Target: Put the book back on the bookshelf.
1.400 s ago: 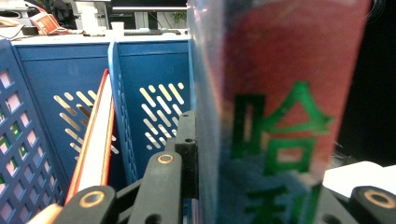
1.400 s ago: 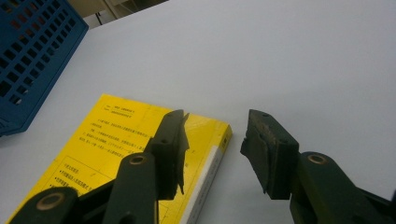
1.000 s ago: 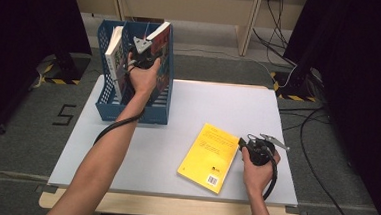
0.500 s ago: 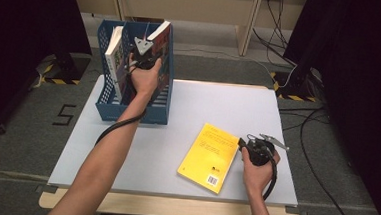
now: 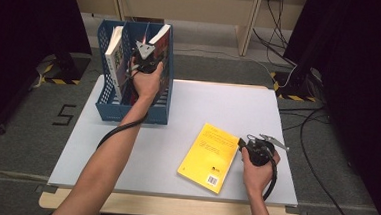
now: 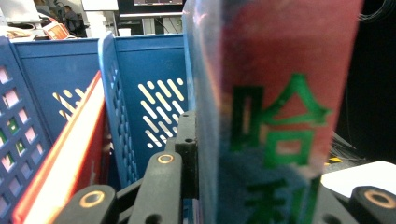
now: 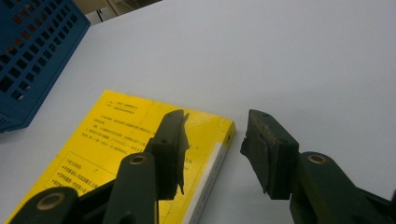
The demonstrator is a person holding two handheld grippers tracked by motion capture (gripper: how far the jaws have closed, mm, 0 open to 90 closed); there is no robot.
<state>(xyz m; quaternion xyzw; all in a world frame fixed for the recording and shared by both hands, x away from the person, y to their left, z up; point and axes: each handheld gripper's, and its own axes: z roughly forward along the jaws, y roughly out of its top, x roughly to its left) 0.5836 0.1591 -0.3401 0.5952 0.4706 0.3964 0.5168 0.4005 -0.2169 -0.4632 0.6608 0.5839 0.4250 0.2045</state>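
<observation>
Nothing has shifted since the earlier frames. Nearest, the right gripper (image 7: pixel 212 154) waits with jaws parted and empty astride the yellow book's (image 5: pixel 209 157) edge, ready to take it. Farther off, the left gripper (image 5: pixel 142 60) clamps the red book (image 6: pixel 275 93) upright in the blue file rack (image 5: pixel 128 111), apparently seating it.

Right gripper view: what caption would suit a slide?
Open right gripper poised over the yellow book's edge on the white table.

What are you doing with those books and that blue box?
A person is putting books into the blue file rack. The left gripper is shut on a red book, standing it in the rack. The right gripper hangs open over the edge of a yellow book lying flat on the table.
</observation>
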